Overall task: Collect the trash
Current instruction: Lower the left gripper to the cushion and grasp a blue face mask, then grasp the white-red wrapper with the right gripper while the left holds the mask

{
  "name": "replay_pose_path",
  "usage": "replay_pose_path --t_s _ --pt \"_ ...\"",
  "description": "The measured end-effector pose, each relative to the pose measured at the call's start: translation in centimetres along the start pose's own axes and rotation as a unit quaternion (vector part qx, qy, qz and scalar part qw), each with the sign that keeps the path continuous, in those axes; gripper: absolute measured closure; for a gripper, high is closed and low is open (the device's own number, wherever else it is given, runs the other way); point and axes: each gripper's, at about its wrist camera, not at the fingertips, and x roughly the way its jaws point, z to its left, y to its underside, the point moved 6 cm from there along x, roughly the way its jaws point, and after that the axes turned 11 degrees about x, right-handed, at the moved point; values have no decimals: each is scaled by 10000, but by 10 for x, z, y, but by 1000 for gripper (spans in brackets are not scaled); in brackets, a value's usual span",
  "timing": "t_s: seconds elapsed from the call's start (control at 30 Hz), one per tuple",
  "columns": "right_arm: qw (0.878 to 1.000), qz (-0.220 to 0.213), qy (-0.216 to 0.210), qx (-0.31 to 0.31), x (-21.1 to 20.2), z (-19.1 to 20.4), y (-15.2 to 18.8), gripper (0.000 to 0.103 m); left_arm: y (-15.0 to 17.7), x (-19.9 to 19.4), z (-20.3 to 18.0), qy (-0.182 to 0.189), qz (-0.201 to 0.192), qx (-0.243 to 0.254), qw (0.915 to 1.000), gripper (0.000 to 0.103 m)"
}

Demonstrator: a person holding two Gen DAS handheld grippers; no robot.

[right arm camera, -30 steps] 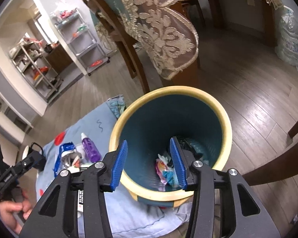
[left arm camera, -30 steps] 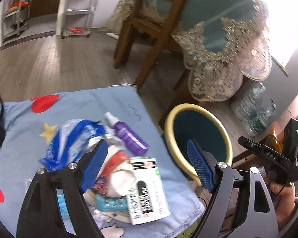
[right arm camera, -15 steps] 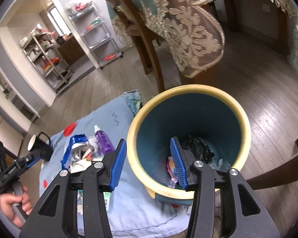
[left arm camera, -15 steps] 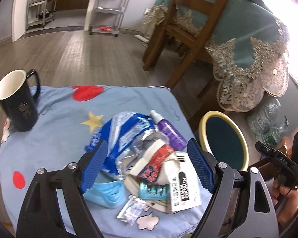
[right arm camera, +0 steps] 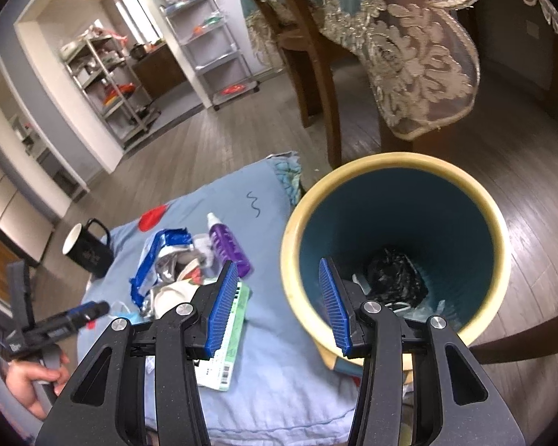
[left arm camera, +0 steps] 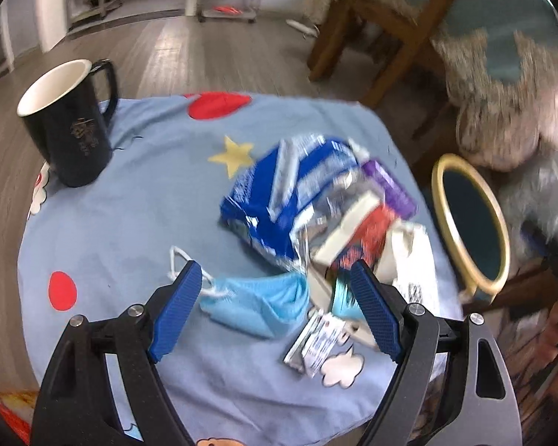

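The left gripper [left arm camera: 275, 310] hangs above the blue-clothed surface [left arm camera: 130, 215], jaws spread wide and gripping nothing; a crumpled light-blue face mask [left arm camera: 256, 303] lies between them, a small silver sachet [left arm camera: 316, 342] just below. Ahead of the jaws sits the blue foil snack bag [left arm camera: 290, 186]; a black mug [left arm camera: 70, 126] stands well apart. The right gripper [right arm camera: 279, 308] hovers with jaws apart and unloaded over the rim of the yellow-rimmed teal bin [right arm camera: 390, 165], trash at its bottom.

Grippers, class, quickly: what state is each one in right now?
Left gripper: open, holding nothing, above the face mask.
Right gripper: open, empty, at the bin.
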Motion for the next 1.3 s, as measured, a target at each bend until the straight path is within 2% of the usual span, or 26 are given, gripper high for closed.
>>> replay_pose_path --t_s 0.07,0.1,0.27,0.3,0.33,0.43,0.53,0.67,0.87,0.97,1.1,1.17,1.3 --pt "10000 37 -19 -10 3 3 1 55 7 9 -10 -29 233 287 9993 29" --pt "10000 68 -27 -33 5 4 1 55 10 15 -15 21 371 384 9986 36" --pt "9994 255 -47 -221 14 13 11 55 24 39 -18 -80 910 598 9940 55" --pt "9991 310 -45 -281 17 16 14 55 26 42 -16 -130 978 574 9935 66" --pt "9988 344 -33 -333 19 18 17 55 27 43 -12 -151 1015 496 9935 72" --pt "9978 438 -75 -484 22 26 24 55 24 36 -8 -58 898 357 9953 80" --pt "9961 523 -141 -691 25 39 33 55 18 21 -5 -8 626 233 9978 82" --pt "9911 716 -311 -1075 31 63 51 55 12 -5 13 0 154 -176 9997 82" --pt "9764 1096 -583 -1765 44 110 91 55 0 -32 35 48 -447 -752 9962 82" --pt "9709 1175 -623 -1990 48 125 103 55 -2 -31 36 47 -497 -833 9953 82" --pt "9686 1076 -383 -2207 52 130 104 53 -3 -28 35 91 -509 -808 9954 82" --pt "9719 1021 -319 -2098 55 128 99 40 -4 -27 33 124 -512 -790 9955 82" --pt "9811 943 -333 -1655 57 114 81 39 -4 -27 33 176 -576 -793 9950 82"
